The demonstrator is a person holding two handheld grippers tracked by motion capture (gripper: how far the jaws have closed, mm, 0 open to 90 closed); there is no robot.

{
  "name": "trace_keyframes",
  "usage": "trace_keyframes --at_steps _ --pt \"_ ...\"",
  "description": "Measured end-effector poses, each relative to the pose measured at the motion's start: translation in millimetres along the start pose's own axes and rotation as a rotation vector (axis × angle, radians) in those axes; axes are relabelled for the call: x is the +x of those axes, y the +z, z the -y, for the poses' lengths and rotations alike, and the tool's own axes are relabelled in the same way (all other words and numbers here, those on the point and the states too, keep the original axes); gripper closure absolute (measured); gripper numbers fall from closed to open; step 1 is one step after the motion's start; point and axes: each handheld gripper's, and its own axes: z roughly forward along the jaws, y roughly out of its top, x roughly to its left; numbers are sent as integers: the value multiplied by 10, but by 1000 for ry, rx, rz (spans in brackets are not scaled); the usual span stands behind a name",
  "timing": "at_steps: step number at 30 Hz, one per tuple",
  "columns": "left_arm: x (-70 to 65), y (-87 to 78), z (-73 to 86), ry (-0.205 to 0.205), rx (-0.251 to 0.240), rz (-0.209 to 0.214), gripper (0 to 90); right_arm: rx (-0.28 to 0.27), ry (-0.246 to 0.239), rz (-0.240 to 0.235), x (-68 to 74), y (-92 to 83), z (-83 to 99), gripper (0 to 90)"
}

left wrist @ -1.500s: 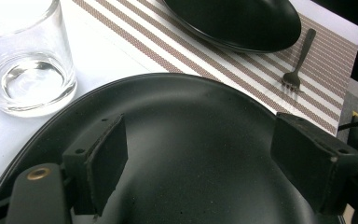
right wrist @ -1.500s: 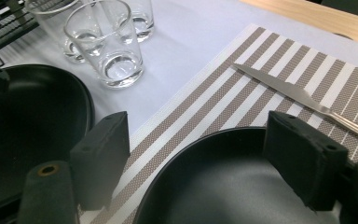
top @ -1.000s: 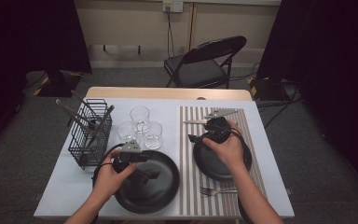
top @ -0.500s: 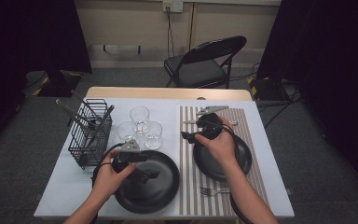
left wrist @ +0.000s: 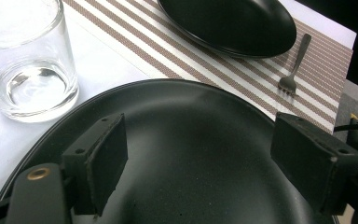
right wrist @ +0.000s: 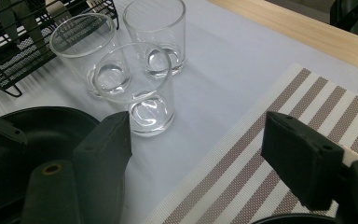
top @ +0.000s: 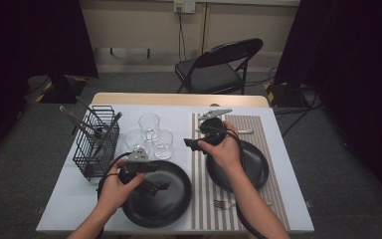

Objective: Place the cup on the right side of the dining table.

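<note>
Reaching for a glass: right gripper [top: 191, 143] spread, nothing between its jaws, aimed toward the three glasses; judged approach step, next needs lining up on the nearest glass [top: 163, 143] and closing.

High view: nearest glass sits near, left of the right gripper, not touching; left gripper [top: 154, 186] hangs over the big black plate [top: 176, 199]. Left gripper view: jaws wide apart, empty, above that plate. Right gripper view: nearest glass [right wrist: 142, 91] stands upright ahead of the left jaw, apart.

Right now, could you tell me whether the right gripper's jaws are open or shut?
Open. The right gripper has its jaws standing wide apart with nothing between them, aimed toward the nearest glass on the table.
</note>
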Motion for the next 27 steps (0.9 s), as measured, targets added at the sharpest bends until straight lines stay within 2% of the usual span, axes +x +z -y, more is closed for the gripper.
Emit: trace_keyframes --at_steps 14,27 --pt "6 -38 29 -2 0 -8 185 17 -28 -8 81 156 -134 239" --pt "16 -98 69 -10 0 -18 185 15 -15 -17 100 272 -205 242"
